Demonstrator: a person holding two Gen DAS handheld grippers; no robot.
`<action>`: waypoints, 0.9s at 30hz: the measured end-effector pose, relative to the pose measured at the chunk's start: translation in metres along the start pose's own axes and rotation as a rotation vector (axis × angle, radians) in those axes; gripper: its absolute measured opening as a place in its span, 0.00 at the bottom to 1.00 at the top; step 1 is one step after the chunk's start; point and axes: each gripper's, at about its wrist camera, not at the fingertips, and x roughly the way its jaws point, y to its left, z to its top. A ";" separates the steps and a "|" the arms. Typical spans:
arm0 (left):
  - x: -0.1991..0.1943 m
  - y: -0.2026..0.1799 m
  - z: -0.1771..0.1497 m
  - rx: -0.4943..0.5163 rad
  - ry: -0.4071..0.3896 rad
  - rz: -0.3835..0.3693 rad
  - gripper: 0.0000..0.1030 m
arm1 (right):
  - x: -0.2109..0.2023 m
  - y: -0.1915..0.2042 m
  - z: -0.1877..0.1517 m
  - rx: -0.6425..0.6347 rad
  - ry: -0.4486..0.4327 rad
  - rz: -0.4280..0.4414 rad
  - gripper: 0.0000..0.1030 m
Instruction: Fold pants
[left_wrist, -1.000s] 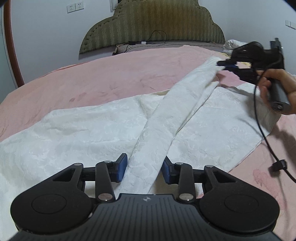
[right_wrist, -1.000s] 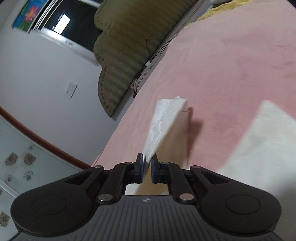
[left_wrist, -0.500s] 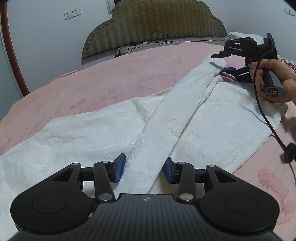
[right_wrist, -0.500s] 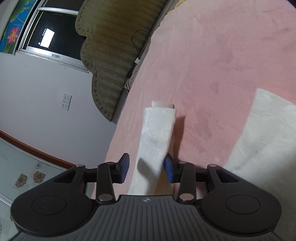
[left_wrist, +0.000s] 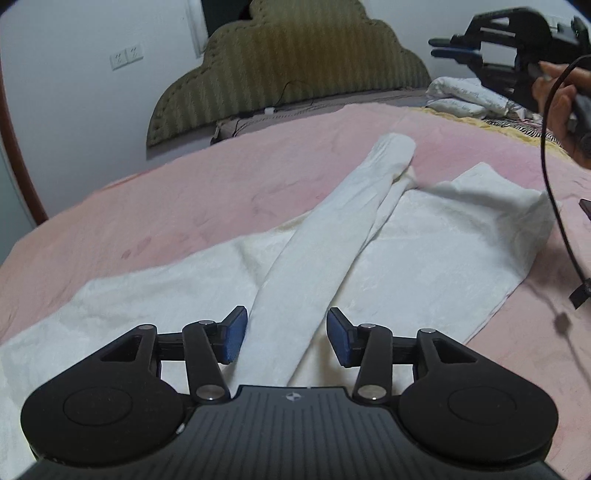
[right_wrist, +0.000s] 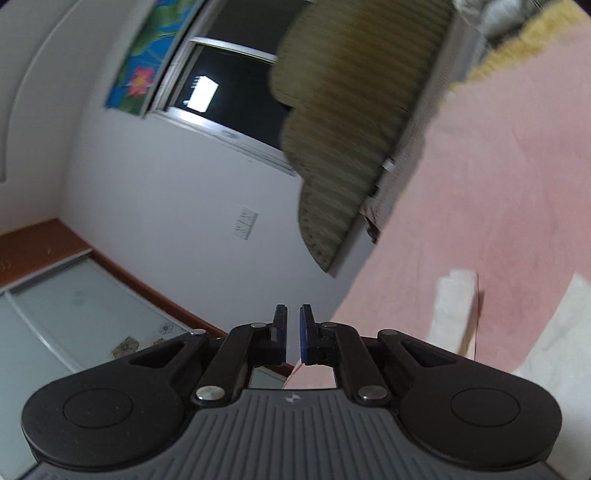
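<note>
The white pants (left_wrist: 406, 254) lie spread flat on the pink bed (left_wrist: 221, 192), which supports the fabric evenly for folding. A narrow folded strip of the pants (left_wrist: 332, 229) runs diagonally from the near edge toward the headboard (left_wrist: 288, 74), forming the first lengthwise fold. The left gripper (left_wrist: 286, 338) sits low over the near end of this strip with its jaws wide apart, straddling the cloth without pinching it; this placement appears suited to re-grasping or pinning that end. The right gripper (right_wrist: 293, 334) is raised clear of the bed, jaws nearly together with only a slim gap and nothing between them, and points toward the wall (right_wrist: 166, 177).
</note>
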 end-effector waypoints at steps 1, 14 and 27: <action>0.001 -0.002 0.000 0.007 -0.007 0.009 0.50 | -0.003 0.002 0.002 -0.024 0.022 -0.027 0.07; 0.012 0.022 -0.001 -0.138 0.016 0.017 0.46 | 0.076 -0.073 -0.053 0.216 0.260 -0.103 0.92; 0.018 0.025 -0.004 -0.165 0.021 0.009 0.51 | 0.138 -0.089 -0.043 0.135 0.178 -0.218 0.89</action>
